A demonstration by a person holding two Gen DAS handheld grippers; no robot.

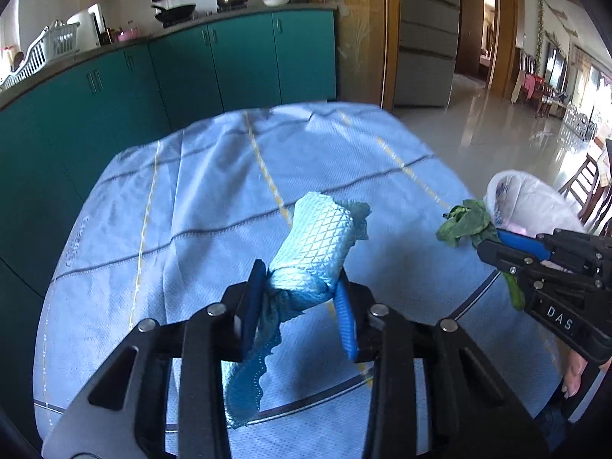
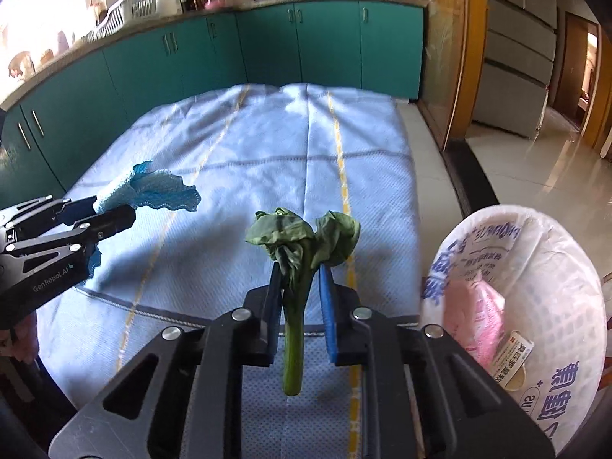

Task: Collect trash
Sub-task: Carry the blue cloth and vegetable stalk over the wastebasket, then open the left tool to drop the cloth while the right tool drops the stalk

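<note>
While my left fingers pinch the rolled blue cloth and my right fingers clamp the wilted green stalk, both lifted, the carry comes next: swing right past the worktop edge into the white bag, unobstructed.

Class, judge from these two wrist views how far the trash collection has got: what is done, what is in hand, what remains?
Done: the white bag beside the table already holds a pink wrapper and a small carton.
In hand: the left gripper is shut on a blue cloth; the right gripper is shut on a wilted green vegetable.
Left: the vegetable is not yet in the bag. No other trash shows on the tablecloth.
</note>
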